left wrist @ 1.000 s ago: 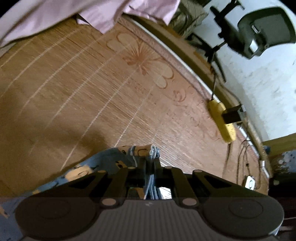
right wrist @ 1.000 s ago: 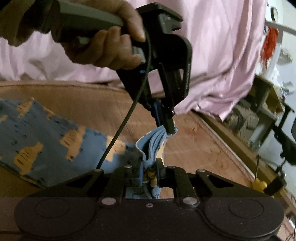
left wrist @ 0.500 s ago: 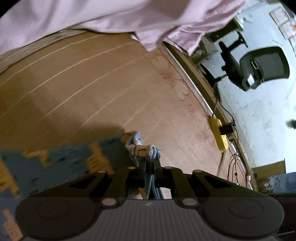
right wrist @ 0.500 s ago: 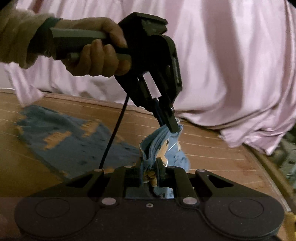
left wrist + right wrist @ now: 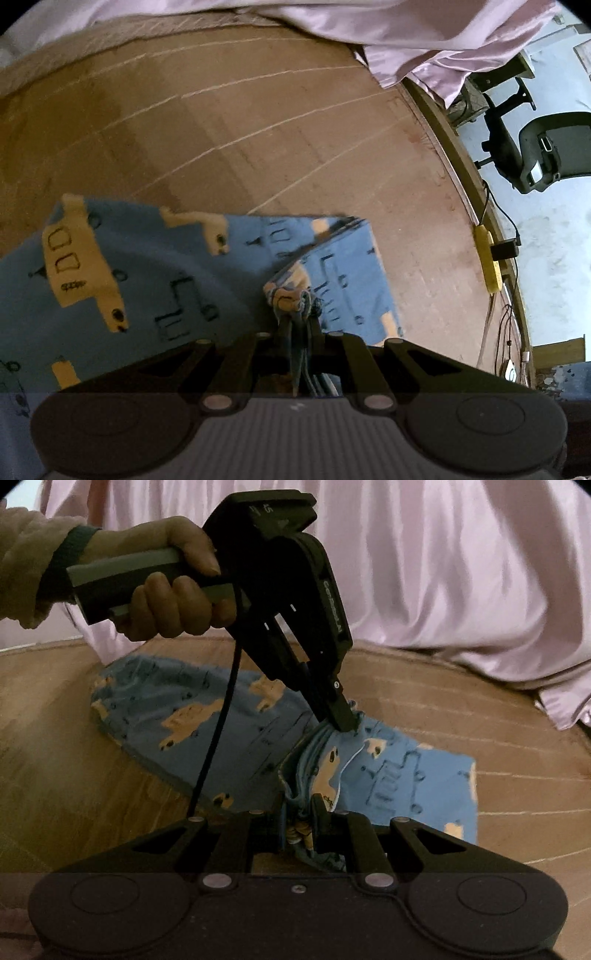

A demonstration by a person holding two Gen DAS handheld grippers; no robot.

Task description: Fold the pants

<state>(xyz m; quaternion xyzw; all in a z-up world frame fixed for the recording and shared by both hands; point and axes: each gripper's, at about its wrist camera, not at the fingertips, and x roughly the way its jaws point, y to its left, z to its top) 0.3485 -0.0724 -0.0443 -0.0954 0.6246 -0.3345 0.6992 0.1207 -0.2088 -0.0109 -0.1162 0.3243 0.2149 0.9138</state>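
Blue pants (image 5: 155, 280) with yellow vehicle prints lie across a brown woven mat (image 5: 240, 129). My left gripper (image 5: 299, 306) is shut on a bunched edge of the pants, held just above the flat cloth. In the right wrist view the same pants (image 5: 192, 716) spread left and right, and my right gripper (image 5: 301, 805) is shut on a gathered fold of them. The left gripper (image 5: 343, 720), held by a hand (image 5: 173, 590), pinches the cloth a short way beyond my right one.
Pink satin fabric (image 5: 443, 572) hangs along the mat's far side. Beyond the mat's right edge (image 5: 461, 166) are a yellow power strip (image 5: 489, 258) with cables and a black office chair (image 5: 535, 147) on a pale floor.
Both grippers have carried the pinched edge over the lying pants. The cloth now spreads flat under and ahead of them, where bare mat showed before.
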